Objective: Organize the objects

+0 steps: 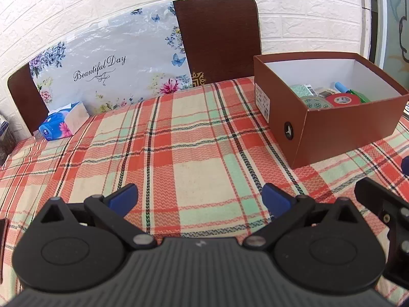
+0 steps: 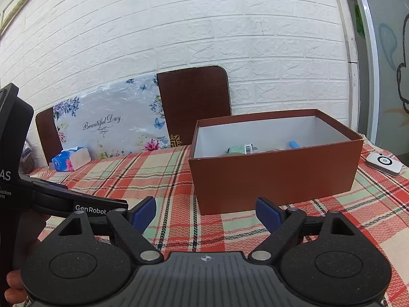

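Jaws of both grippers spread, brown box (image 1: 329, 128) holding tape rolls (image 1: 338, 99) (several)

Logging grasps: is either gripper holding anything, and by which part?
Nothing held: left gripper and right gripper both have open, empty jaws above the tablecloth.

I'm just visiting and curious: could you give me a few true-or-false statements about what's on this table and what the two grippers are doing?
1. The brown box holds rolls of tape. True.
2. The left gripper grips a tape roll. False: its fingers are apart, holding nothing.
3. The tissue pack is inside the box. False: it lies on the tablecloth near the wall.
4. The right gripper is open. True.
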Motion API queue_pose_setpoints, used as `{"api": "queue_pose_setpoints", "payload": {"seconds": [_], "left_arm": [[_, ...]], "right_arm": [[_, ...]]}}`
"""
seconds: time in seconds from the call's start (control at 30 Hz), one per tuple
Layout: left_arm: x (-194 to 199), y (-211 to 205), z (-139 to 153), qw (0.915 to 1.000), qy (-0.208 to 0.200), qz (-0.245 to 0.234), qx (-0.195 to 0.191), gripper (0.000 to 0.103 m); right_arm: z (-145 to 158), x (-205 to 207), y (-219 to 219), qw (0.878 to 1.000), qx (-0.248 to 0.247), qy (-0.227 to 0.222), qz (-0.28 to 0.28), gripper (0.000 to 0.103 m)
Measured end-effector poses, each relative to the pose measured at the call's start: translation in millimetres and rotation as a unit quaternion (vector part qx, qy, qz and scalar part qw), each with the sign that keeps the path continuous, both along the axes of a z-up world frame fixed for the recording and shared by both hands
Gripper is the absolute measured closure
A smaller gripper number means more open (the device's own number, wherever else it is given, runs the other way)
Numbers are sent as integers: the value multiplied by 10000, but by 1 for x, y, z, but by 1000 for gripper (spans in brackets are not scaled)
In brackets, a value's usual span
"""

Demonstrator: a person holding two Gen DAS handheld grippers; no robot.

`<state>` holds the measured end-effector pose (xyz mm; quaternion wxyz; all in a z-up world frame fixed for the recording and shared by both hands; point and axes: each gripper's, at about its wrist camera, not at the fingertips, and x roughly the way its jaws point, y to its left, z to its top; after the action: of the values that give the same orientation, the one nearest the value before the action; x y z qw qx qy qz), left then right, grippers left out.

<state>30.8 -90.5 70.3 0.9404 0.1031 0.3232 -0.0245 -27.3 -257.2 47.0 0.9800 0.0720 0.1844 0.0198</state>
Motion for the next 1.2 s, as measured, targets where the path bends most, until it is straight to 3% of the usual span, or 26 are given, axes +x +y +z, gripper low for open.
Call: {"api": "queue_pose_setpoints", "payload": {"seconds": [1.2], "left_arm": [[-2,-6,-7,9995,148,-57,266,0]], "right_arm": [[-3,-2,-2,10000,34,22,15,16]]}}
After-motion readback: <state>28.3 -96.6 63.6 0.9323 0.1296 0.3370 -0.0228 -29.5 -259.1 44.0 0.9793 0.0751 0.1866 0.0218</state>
